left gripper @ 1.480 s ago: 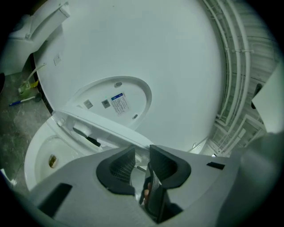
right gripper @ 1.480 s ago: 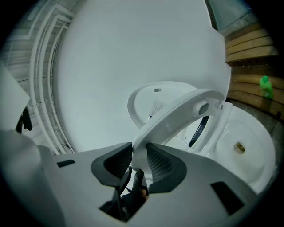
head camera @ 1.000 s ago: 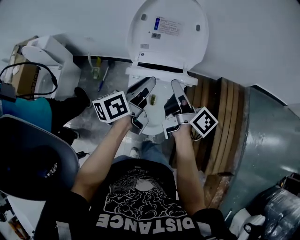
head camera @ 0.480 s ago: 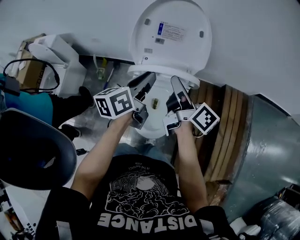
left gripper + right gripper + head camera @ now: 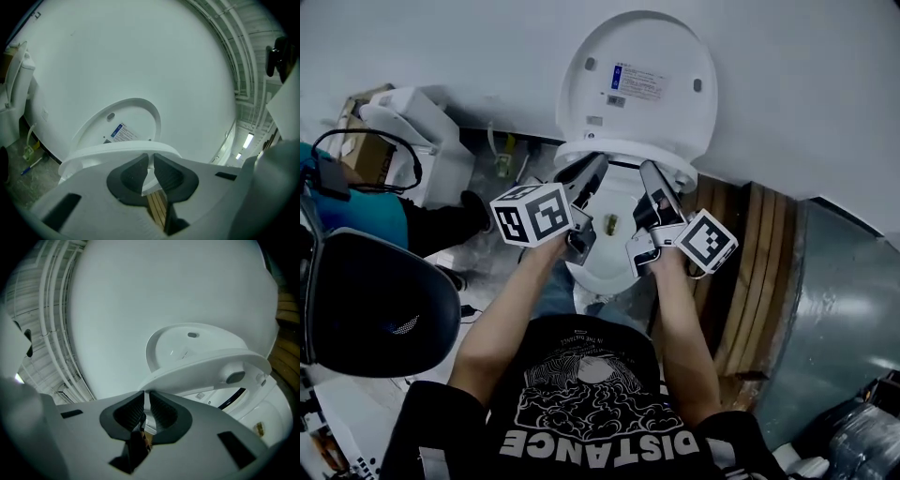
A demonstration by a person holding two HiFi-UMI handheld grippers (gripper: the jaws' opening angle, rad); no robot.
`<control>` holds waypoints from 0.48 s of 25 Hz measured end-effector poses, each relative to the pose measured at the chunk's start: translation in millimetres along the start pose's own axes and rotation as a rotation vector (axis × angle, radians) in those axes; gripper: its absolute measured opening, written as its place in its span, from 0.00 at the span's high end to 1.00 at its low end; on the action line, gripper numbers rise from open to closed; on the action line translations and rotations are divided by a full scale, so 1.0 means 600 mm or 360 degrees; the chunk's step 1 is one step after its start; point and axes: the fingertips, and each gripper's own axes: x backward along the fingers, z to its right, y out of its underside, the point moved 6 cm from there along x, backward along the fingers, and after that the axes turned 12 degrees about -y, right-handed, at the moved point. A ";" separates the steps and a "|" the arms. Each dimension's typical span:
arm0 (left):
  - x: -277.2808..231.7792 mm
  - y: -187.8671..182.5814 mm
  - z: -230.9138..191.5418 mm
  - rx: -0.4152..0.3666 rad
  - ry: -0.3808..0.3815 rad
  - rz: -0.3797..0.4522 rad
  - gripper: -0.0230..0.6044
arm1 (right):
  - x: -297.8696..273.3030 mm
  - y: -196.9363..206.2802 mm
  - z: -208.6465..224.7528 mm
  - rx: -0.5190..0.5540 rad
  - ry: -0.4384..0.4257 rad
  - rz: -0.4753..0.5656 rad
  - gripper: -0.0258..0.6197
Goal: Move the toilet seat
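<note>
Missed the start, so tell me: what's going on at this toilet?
A person holds a left hand-held gripper and a right hand-held gripper at the front edge of the toilet seat. Both pairs of jaws have just been closing on its rim. The seat is tipped up off the bowl; the lid stands open behind.

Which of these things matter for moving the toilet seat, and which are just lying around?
Part of the job: toilet seat, raised lid, toilet bowl.
Just lying about: wooden planks, second toilet, cardboard box.
</note>
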 end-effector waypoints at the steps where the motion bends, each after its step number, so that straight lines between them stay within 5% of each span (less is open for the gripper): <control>1: -0.002 -0.003 0.000 -0.0006 0.0000 0.0006 0.88 | -0.004 -0.003 0.000 0.0007 -0.0005 -0.0002 0.88; 12: -0.045 -0.044 0.000 -0.0078 0.0009 0.0045 0.92 | -0.035 -0.035 0.019 -0.0015 0.0107 0.0036 0.90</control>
